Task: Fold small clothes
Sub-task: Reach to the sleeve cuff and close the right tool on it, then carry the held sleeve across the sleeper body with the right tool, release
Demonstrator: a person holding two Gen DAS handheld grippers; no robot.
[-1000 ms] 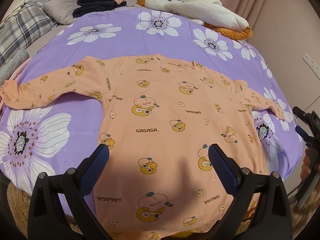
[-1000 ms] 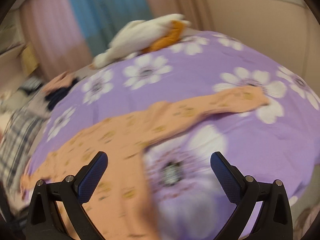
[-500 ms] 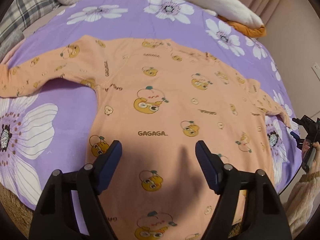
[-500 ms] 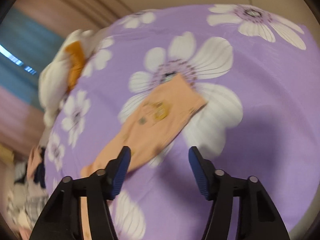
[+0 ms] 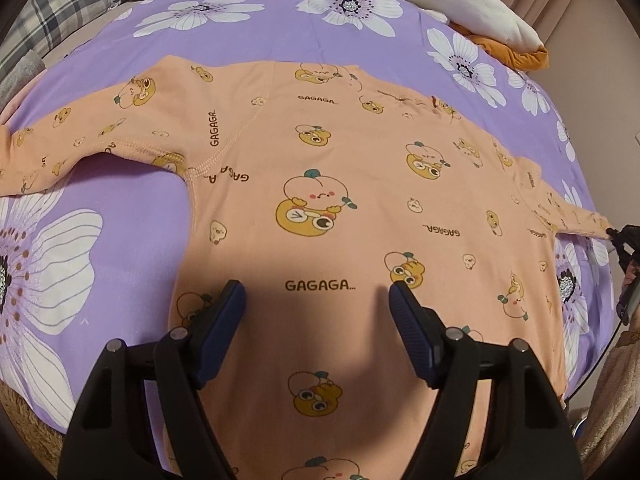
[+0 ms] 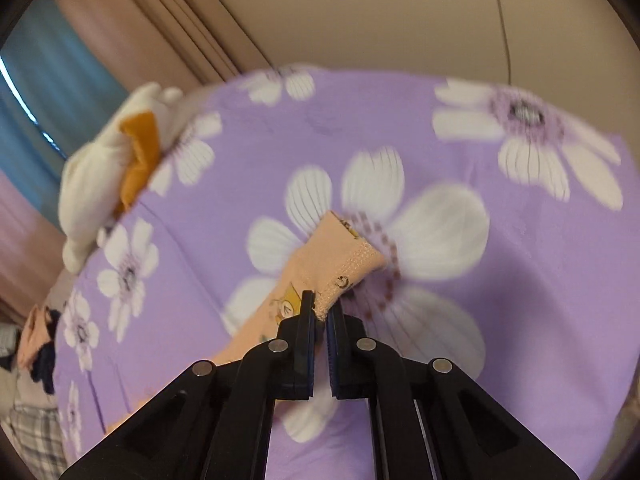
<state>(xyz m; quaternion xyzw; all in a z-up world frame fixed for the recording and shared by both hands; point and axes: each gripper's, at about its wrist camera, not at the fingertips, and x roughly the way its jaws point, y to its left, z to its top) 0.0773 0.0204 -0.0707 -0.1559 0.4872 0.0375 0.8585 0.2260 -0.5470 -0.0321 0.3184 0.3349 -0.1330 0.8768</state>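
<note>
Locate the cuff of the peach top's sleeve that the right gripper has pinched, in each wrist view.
Left wrist view: the sleeve cuff is at the far right edge, where the right gripper meets it.
Right wrist view: the cuff is at centre, its corner clamped in the right gripper.
Shared landmark: the white and orange plush on the purple flowered bedspread.

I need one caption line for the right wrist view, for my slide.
Right gripper shut on the cuff of the orange shirt's sleeve, over the purple flowered bedsheet.

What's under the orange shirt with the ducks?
The orange shirt lies spread flat on a purple bedsheet with white flowers. The sheet shows all around it; whatever sits directly beneath the shirt is covered.
</note>
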